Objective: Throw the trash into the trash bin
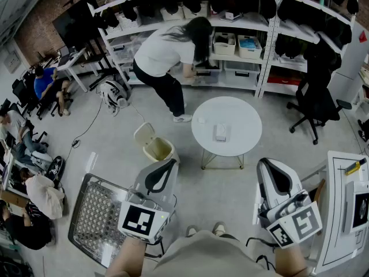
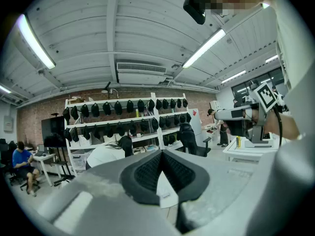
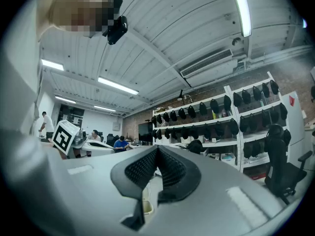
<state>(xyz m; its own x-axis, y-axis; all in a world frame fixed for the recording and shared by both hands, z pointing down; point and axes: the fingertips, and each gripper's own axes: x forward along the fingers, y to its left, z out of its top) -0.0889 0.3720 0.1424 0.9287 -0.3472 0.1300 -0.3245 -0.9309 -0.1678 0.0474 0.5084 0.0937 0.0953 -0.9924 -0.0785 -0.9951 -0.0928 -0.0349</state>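
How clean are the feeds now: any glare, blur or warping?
Head view: sharp, evenly lit, fisheye bows the white shelving rack; round white table shows no glare. Left gripper view: heavy barrel warp, black corners, ceiling strip light blooms. Right gripper view: same, near fingers soft.

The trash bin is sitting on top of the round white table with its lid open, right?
Not quite. The trash bin stands on the floor to the left of the round white table, with its lid open. The head view shows it.
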